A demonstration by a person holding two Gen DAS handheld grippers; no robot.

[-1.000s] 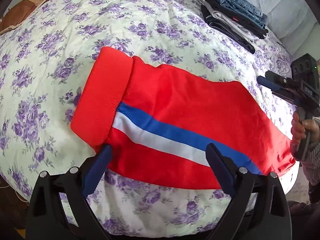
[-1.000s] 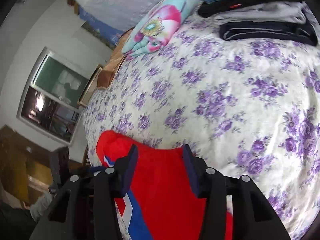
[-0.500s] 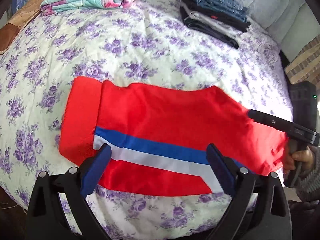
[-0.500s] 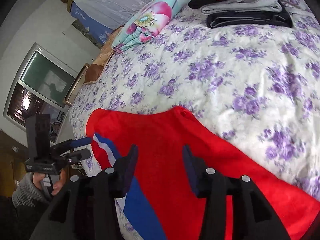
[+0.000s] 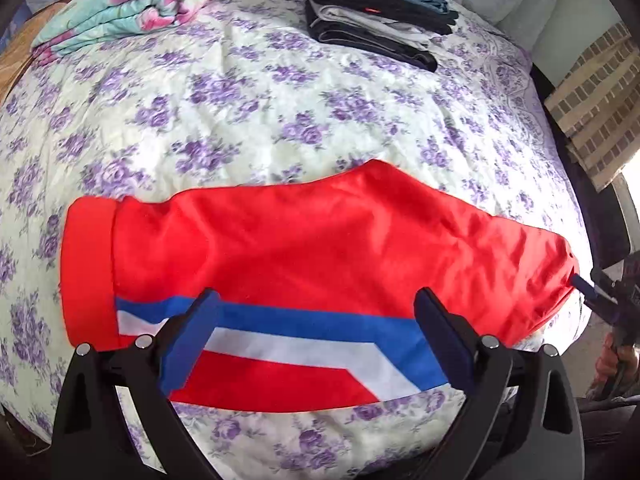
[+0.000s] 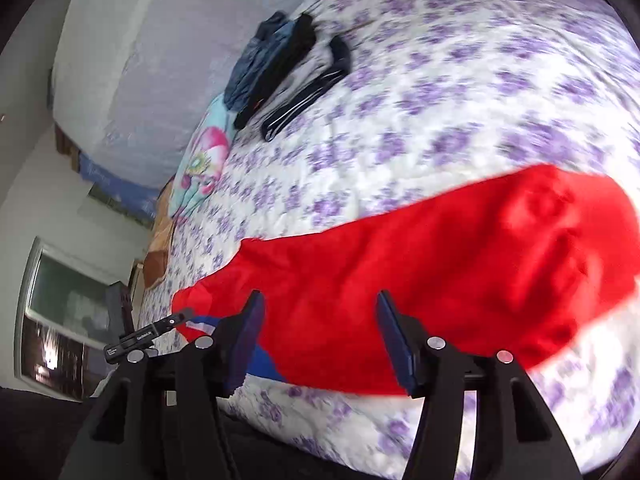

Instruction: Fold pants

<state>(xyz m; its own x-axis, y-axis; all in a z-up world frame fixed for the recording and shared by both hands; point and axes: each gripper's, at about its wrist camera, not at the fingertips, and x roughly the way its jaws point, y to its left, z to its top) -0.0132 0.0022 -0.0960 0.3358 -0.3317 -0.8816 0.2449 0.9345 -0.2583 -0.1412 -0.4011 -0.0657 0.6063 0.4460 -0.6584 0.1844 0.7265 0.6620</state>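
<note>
On the bed (image 5: 248,92), red pants (image 5: 320,248) lie flat near its front edge, blue and white side stripe on the near side, ribbed waistband at the left end in the left wrist view. Left claw (image 5: 316,332) hangs over the stripe, jaws wide, nothing gripped. Right claw (image 6: 320,332) over the pants' other end, jaws just been opening, nothing between them; that view is blurred, contact unclear. Folded clothes stack (image 5: 380,8) and floral blanket (image 5: 136,0) sit at the bed's far side.
</note>
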